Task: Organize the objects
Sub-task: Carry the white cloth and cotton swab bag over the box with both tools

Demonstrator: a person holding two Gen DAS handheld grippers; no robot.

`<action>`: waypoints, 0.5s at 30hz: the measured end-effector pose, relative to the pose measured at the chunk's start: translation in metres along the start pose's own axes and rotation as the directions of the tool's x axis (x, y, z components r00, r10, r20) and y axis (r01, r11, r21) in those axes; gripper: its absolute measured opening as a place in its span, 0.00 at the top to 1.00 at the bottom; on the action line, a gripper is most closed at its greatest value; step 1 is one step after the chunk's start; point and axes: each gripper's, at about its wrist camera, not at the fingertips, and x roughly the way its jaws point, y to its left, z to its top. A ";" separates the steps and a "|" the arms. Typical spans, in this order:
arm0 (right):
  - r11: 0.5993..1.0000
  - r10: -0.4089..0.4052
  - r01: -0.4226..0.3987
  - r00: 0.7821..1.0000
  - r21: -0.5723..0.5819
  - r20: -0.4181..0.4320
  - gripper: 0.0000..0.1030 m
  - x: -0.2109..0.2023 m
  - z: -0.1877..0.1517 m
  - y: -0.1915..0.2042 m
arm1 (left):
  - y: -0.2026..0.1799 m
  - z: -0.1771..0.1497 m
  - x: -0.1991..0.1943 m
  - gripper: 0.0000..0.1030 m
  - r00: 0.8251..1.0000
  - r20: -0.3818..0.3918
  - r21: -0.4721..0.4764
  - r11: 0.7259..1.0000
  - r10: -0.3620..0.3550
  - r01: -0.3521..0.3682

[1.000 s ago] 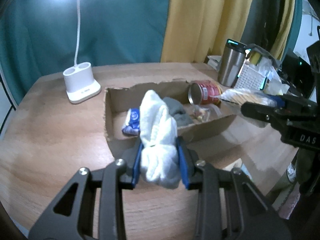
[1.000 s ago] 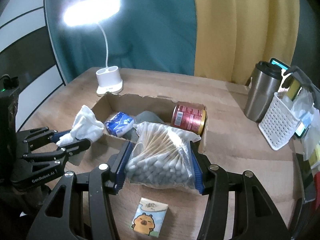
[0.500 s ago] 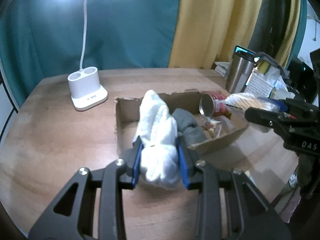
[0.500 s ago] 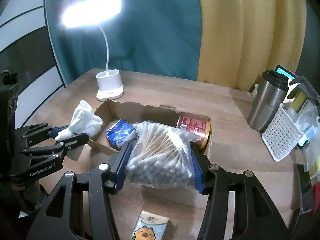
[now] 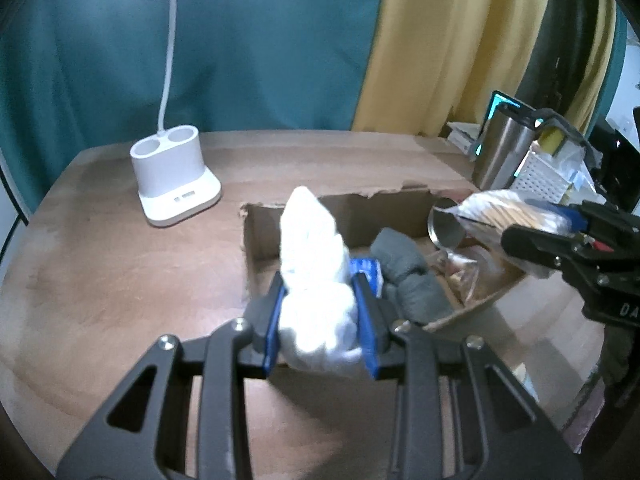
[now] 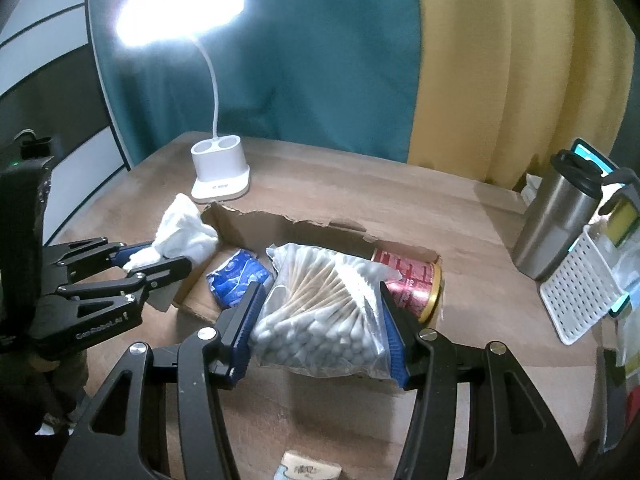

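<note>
Our left gripper [image 5: 320, 328] is clamped tight on a bunched white cloth [image 5: 316, 280], held over the near left corner of the torn cardboard box [image 5: 400, 204]. Our right gripper [image 6: 322, 332] squeezes a clear bag of cotton swabs [image 6: 320, 304] between its blue pads, above the box's near edge. Just beyond its fingers, inside the box, lie a blue packet [image 6: 238, 276] and a red can [image 6: 412, 284] on its side.

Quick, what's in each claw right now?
Left gripper: shut on the white cloth.
Right gripper: shut on the bag of cotton swabs.
</note>
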 end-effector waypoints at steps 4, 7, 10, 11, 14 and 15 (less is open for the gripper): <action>1.000 0.006 -0.006 1.000 0.002 -0.009 0.45 0.010 0.005 0.000 | 0.002 0.002 0.013 0.68 1.000 -0.012 -0.003 1.000 0.007 -0.007; 1.000 0.016 -0.016 1.000 0.002 -0.016 0.45 0.017 0.006 -0.002 | 0.006 0.004 0.023 0.68 1.000 -0.020 -0.013 1.000 0.020 -0.020; 1.000 0.021 -0.021 0.999 -0.002 -0.028 0.45 0.023 0.007 -0.003 | 0.009 0.005 0.033 0.68 0.999 -0.023 -0.022 0.999 0.039 -0.040; 1.000 0.023 -0.023 0.999 -0.003 -0.031 0.45 0.025 0.008 -0.002 | 0.010 0.005 0.035 0.68 0.999 -0.025 -0.024 0.999 0.039 -0.039; 1.000 0.031 -0.031 0.999 -0.003 -0.038 0.45 0.032 0.009 -0.002 | 0.009 0.006 0.041 0.67 0.999 -0.029 -0.027 0.999 0.045 -0.045; 0.999 0.033 -0.033 0.999 -0.003 -0.043 0.45 0.035 0.010 -0.002 | 0.008 0.006 0.041 0.66 0.999 -0.031 -0.029 0.999 0.044 -0.045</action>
